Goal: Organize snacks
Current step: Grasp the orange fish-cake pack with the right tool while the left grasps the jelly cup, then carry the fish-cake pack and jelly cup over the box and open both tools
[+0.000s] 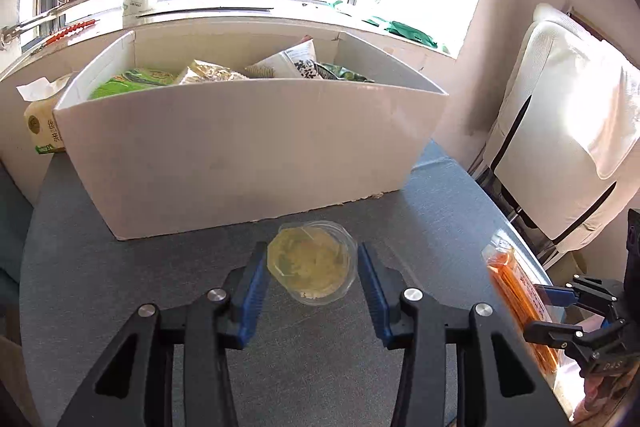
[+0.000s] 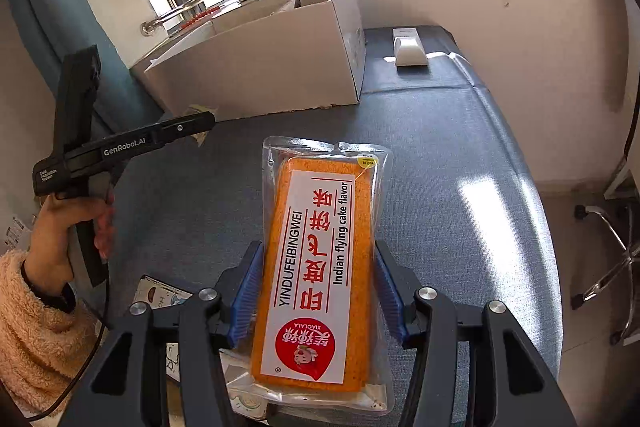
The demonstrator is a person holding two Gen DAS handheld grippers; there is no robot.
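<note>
Orange cake packet sits clamped in our right gripper jaws, ready for the white box; our left gripper jaws straddle the clear pastry tub on the worktop, not yet gripping.

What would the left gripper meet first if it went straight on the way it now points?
The clear plastic cup of yellowish snack, already between the left gripper fingers; behind it probably the white cardboard box, though depth is unclear.

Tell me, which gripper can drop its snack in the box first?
Probably the right gripper: it grips the cake firmly. The left gripper straddles the cup near the box, but one pad shows a gap.
</note>
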